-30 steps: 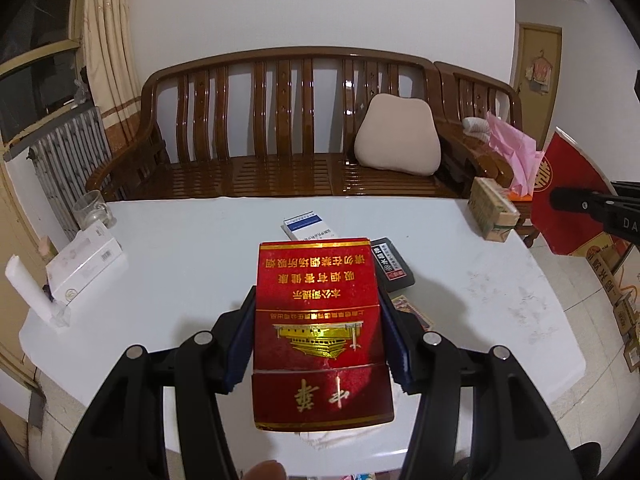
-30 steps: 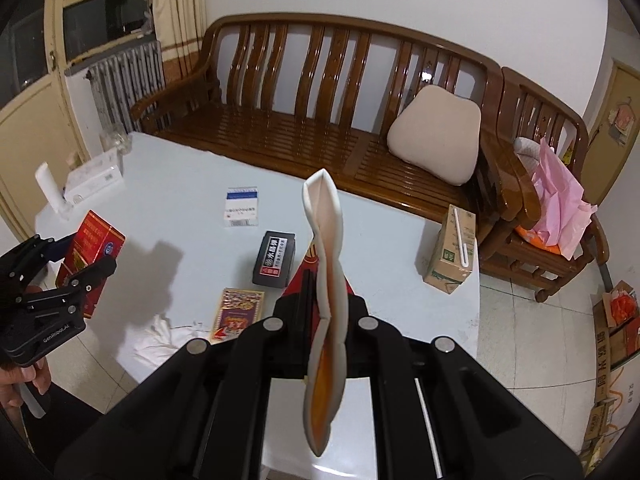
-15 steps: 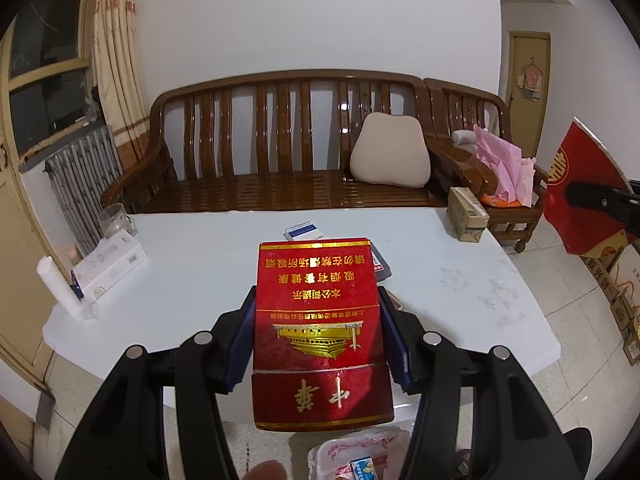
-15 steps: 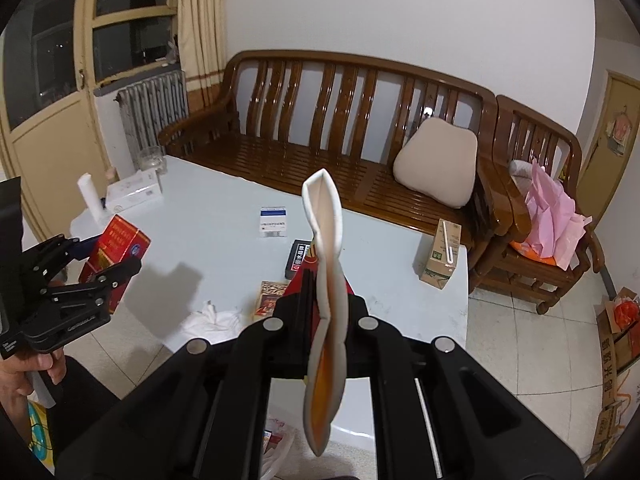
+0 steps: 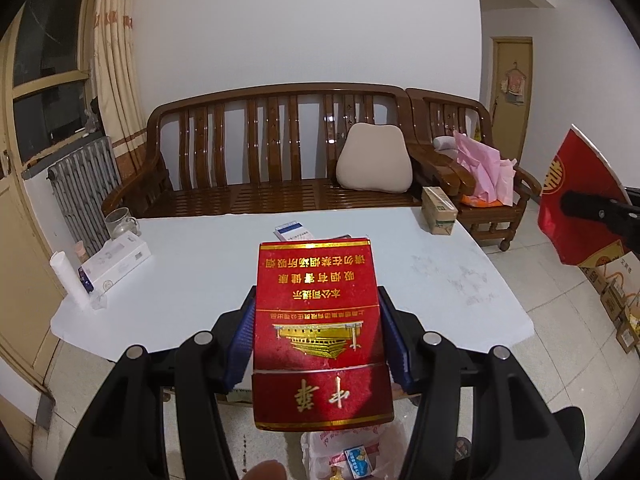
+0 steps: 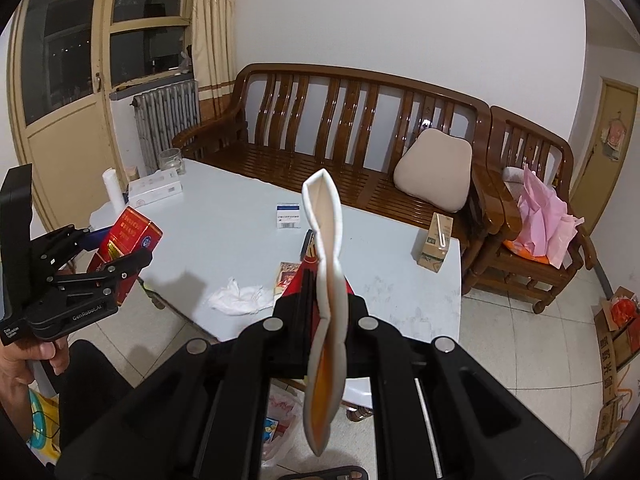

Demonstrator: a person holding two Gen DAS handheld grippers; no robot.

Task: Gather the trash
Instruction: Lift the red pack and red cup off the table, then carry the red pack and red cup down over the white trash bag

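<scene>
- We see a red cigarette pack (image 5: 320, 332) with gold print, held in the air off the white table's (image 6: 240, 248) near edge.
- A squashed paper cup (image 6: 326, 304), red outside, stands upright near that edge.
- A crumpled tissue (image 6: 240, 298) lies on the table.

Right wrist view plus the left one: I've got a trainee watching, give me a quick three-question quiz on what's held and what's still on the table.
1. True or false: the left gripper is shut on the red cigarette box.
2. What does the right gripper hold? A) tissue B) flattened paper cup C) carton
3. Fill in: the crumpled tissue lies on the ___.

Key: 1 true. 2 B, the flattened paper cup. 3 white table. The drink carton stands near its far right edge.
</scene>
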